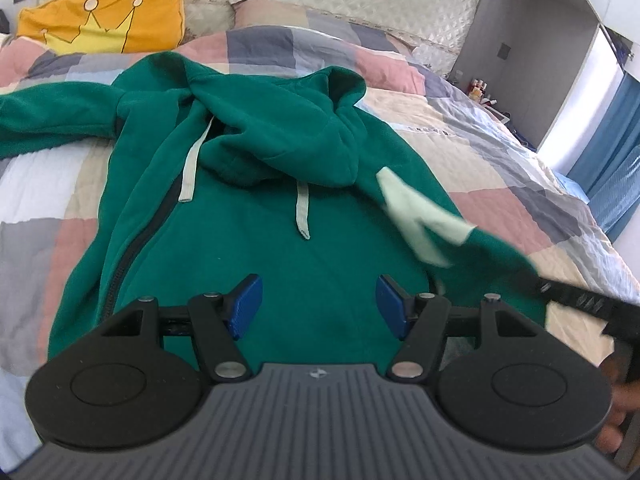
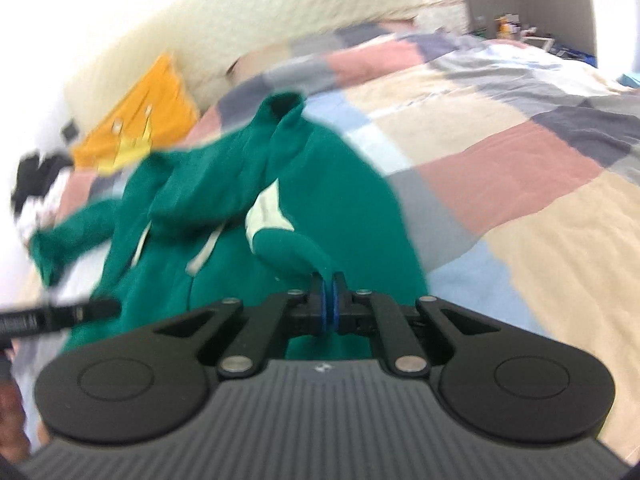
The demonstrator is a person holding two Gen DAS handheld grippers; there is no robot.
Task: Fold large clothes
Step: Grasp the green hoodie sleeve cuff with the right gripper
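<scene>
Hoodie [image 1: 256,264], a large green zip-up one, lies front-up on the patchwork quilt [image 1: 500,152] of a bed, its hood [image 1: 276,132] slumped down over the chest and two pale drawstrings [image 1: 303,212] trailing below it. Folding looks barely begun. The right sleeve [image 2: 292,256], with a pale patch on it, is lifted off the quilt and drawn in across the body; the right gripper [image 2: 329,300] has its jaws clenched on the green fabric near the sleeve's end. That view is smeared, so the arm is probably mid-swing. The left gripper [image 1: 319,306] hovers over the lower chest with its jaws released and nothing between the blue pads [image 1: 246,306]; whether they touch the cloth cannot be told.

Still left, by this reading: laying the right sleeve flat, bringing in the left sleeve [image 1: 52,120], which sprawls out sideways toward the orange cushion [image 1: 108,12], tucking the hood, and doubling the body over. The zipper [image 1: 120,264] runs down the left side of the front, so the garment also sits somewhat skewed.

No readable writing shows on the hoodie. The cushion bears a yellow crown drawing, no words. Small print on the gripper arm is blurred beyond reading.
</scene>
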